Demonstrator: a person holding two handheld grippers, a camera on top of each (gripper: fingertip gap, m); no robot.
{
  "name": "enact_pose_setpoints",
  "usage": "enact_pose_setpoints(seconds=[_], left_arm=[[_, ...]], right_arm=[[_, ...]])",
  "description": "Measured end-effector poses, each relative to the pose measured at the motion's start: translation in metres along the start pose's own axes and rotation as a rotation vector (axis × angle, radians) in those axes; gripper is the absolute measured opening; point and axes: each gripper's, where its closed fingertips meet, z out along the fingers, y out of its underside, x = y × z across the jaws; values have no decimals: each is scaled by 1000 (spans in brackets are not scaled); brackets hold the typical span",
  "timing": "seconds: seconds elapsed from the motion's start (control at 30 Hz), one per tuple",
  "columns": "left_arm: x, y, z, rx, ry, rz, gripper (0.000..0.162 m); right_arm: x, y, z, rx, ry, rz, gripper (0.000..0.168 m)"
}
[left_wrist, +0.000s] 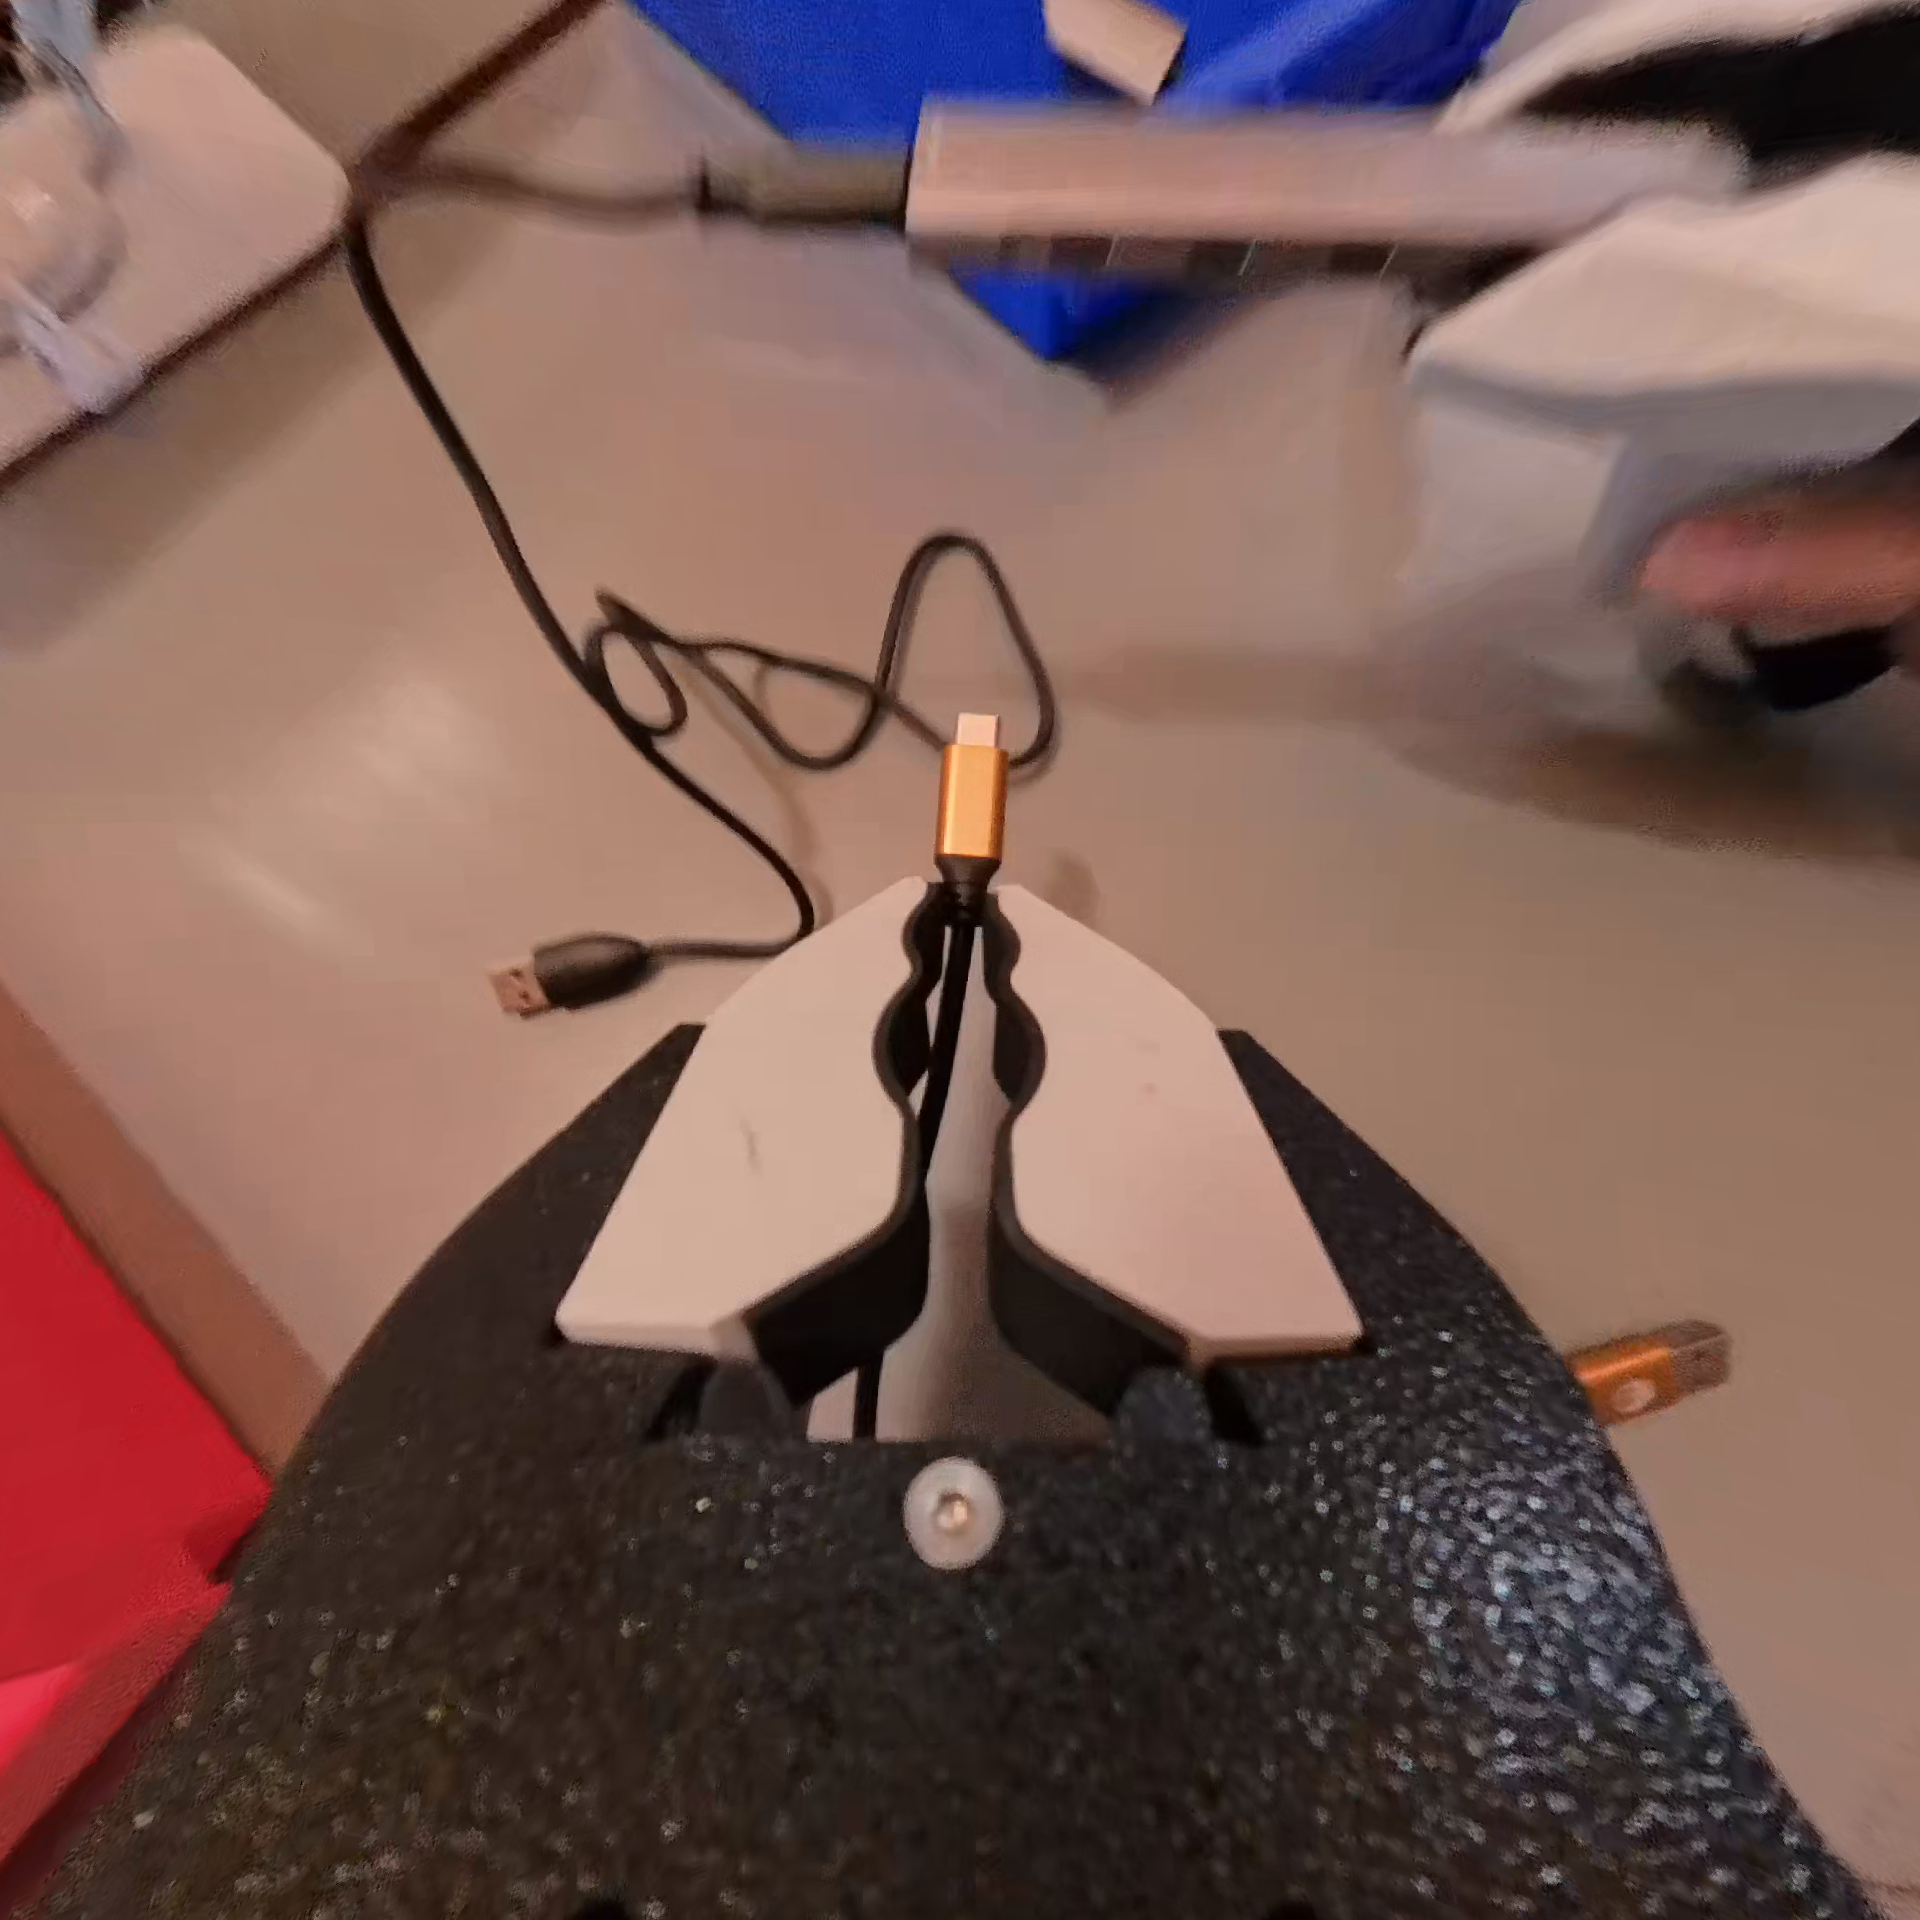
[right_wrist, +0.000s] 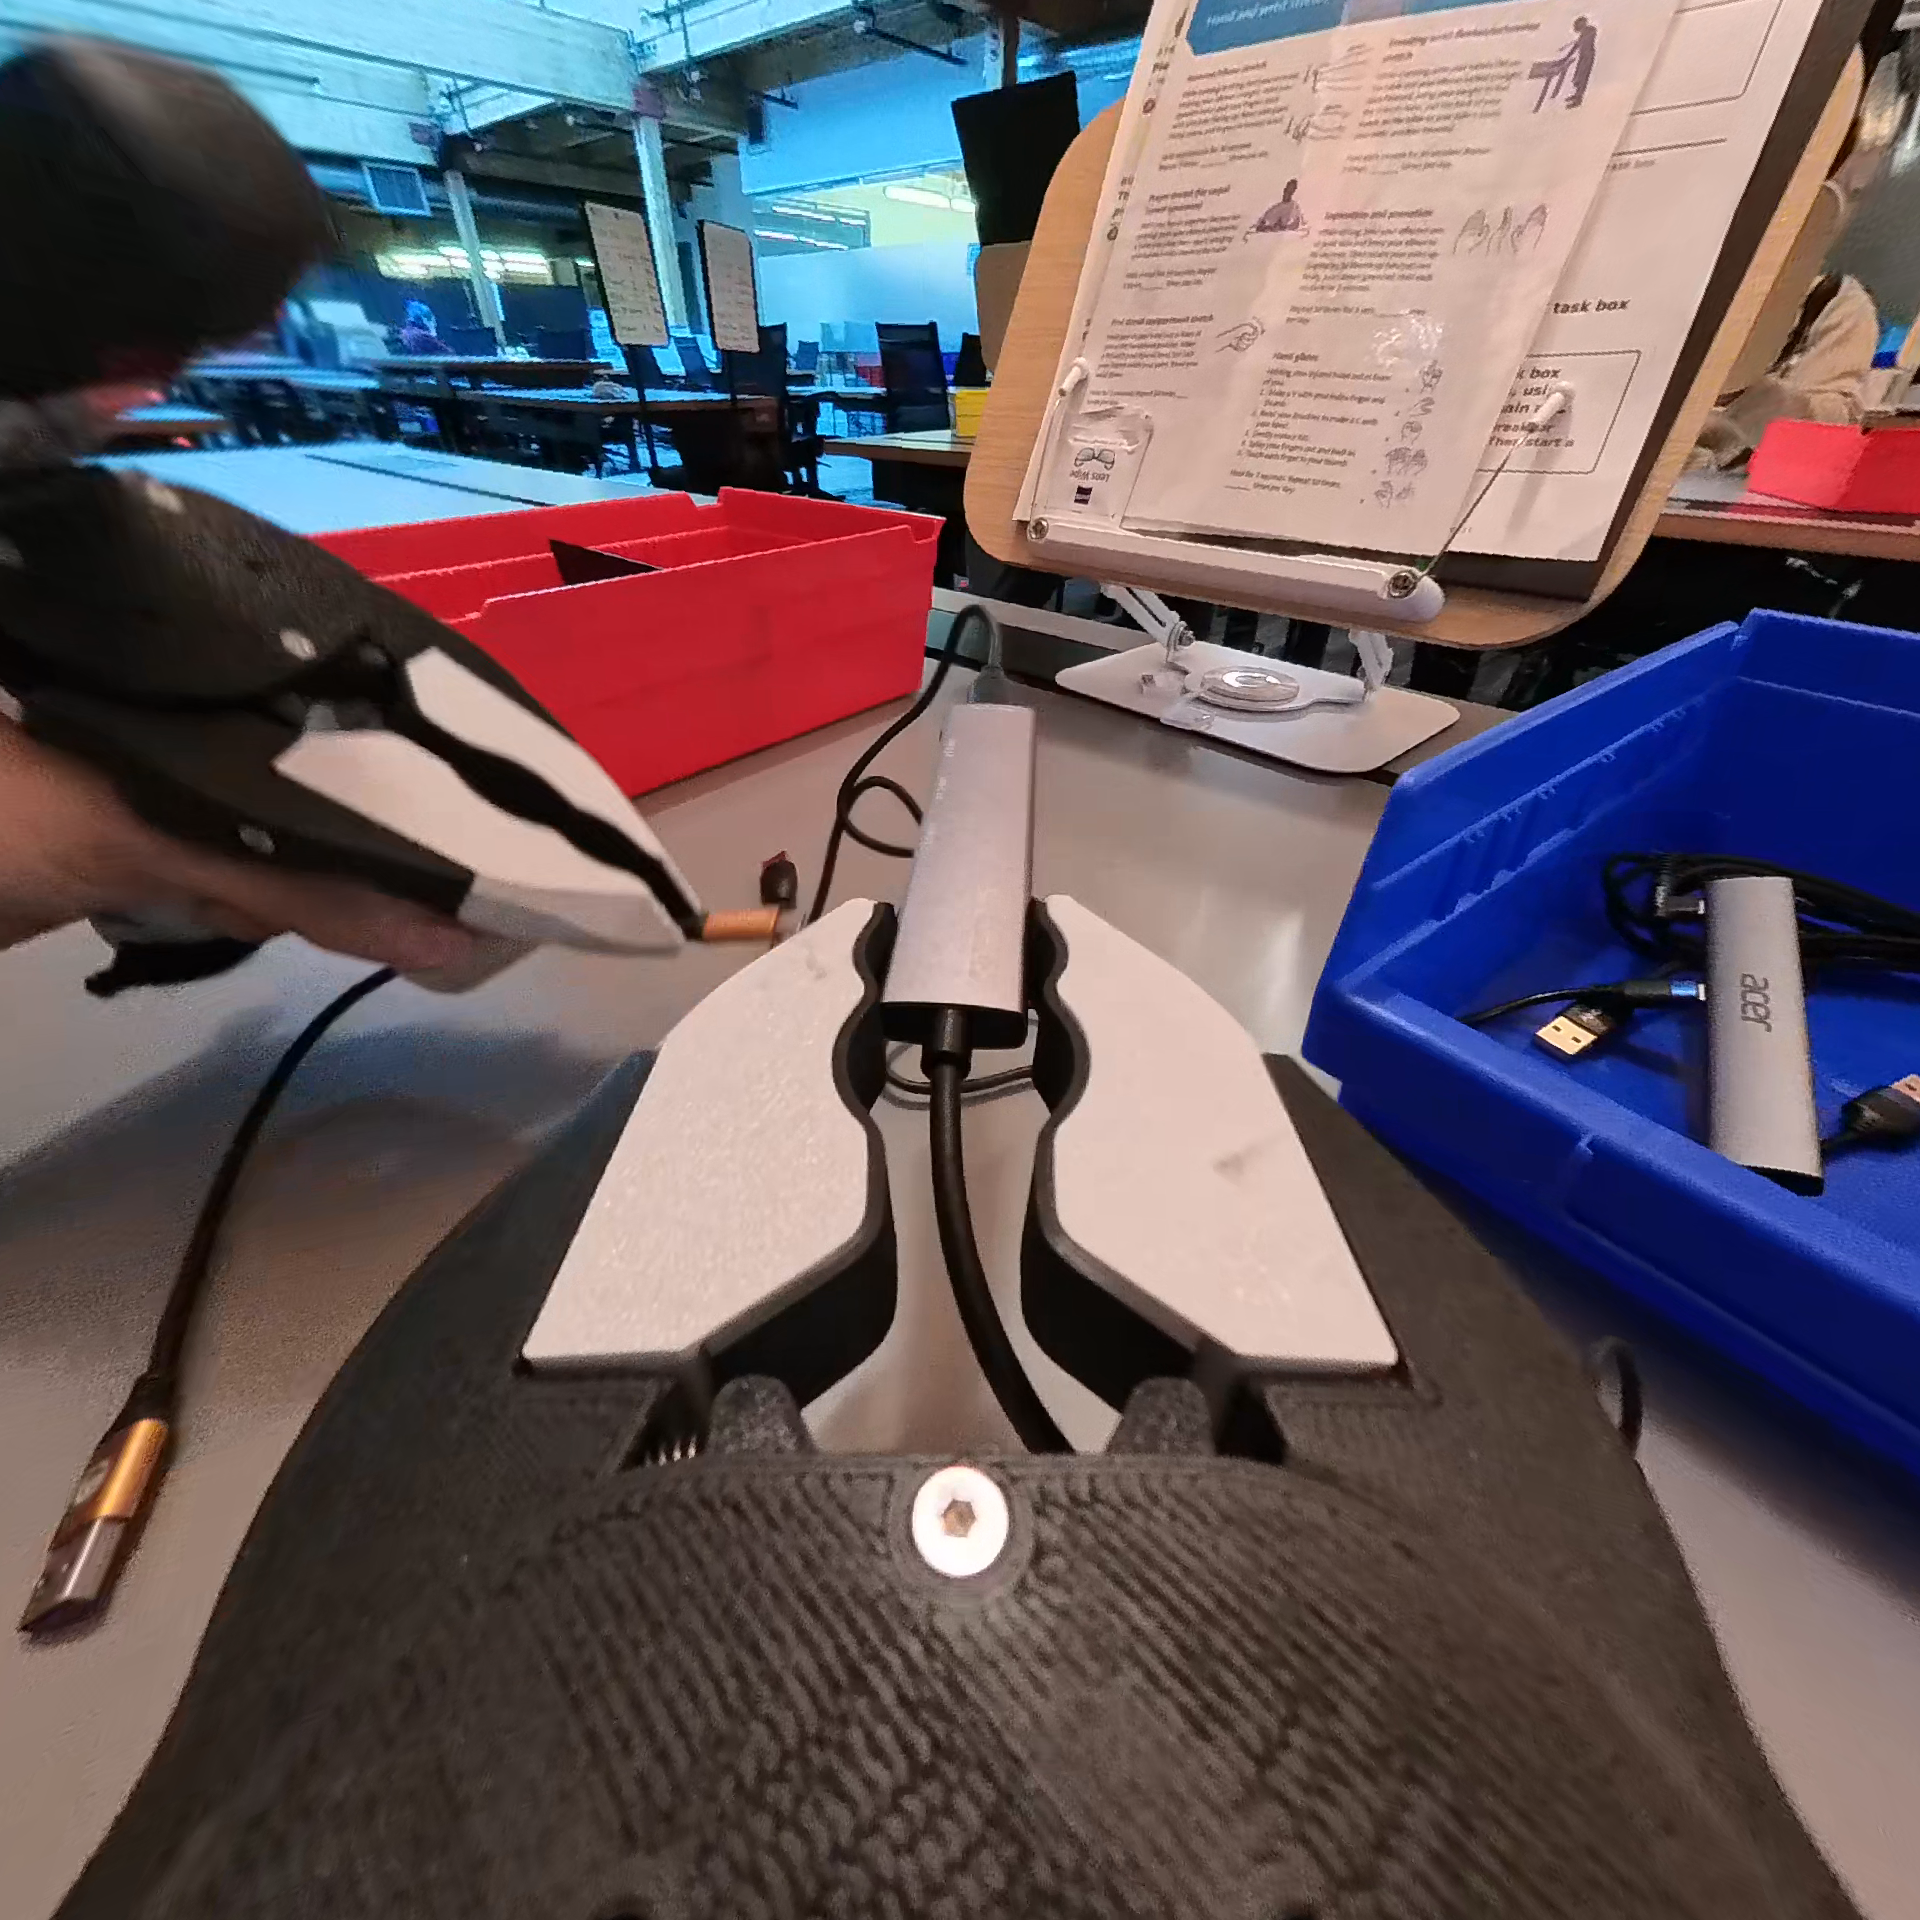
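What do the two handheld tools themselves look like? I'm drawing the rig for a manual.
Both match. The left tool and right tool each have a speckled, textured black body with a silver screw at its centre. Each carries two pale grey, flat-faced fingers that taper forward, lined with wavy black inner pads. No sleeves are visible.

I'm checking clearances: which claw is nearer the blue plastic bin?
Right. The right claw, shut on the grey metal USB hub, sits just beside the blue plastic bin; the left claw, holding the orange-collared plug, is beyond the hub.
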Motion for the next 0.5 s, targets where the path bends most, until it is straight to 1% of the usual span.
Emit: enact_pose_setpoints(seconds=[0.13, 0.23, 0.3, 0.5], left_arm=[[4, -38, -17, -10, -29, 16, 6], [7, -57, -21, -1, 14, -15, 6], [8, -62, -21, -6, 35, -23, 6], [9, -63, -21, -13, 35, -12, 6]], right_arm=[[-1, -1, -1, 11, -33, 32, 25], [-3, -2, -2, 21, -70, 52, 25], [-3, -3, -2, 24, -84, 62, 25], [-5, -2, -1, 13, -88, 46, 25]])
